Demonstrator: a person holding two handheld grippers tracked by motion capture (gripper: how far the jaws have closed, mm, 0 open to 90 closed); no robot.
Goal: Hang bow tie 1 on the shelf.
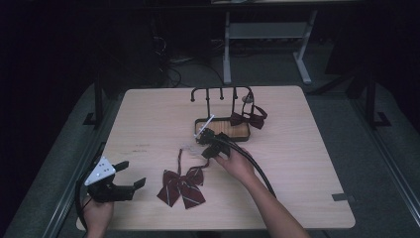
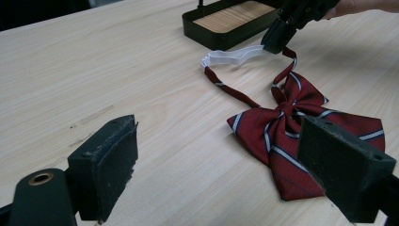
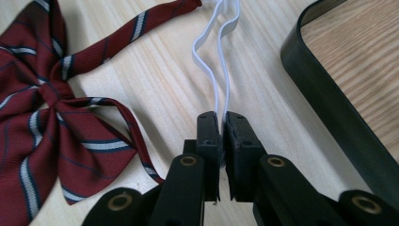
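The right gripper [image 3: 221, 117] has its fingers [image 3: 208, 136] clenched on the white elastic loop [image 3: 217, 61] of the striped bow tie [image 2: 301, 125]. The pinch sits at the loop's near end; the rest of the loop runs away from the fingertips, lying slack on the table [image 1: 307, 168].

Beyond the loop, the tie's narrow maroon strap [image 2: 230, 89] continues to the bow itself, which lies flat on the table to the side of the fingers. Just beside the fingers on the other side stands the black tray [image 3: 329, 108] of the hanger stand [image 1: 220, 91]. A second bow tie [image 1: 248, 119] already hangs from that stand.

The step in hand appears to be lifting the tie by its loop toward a free hook. Recommended procedure: keep the pinch firm on both strands, raise slowly until the bow clears the table, and keep the loop open enough to slip over a hook.

The left gripper [image 2: 216, 165] rests well apart, fingers released and holding nothing.
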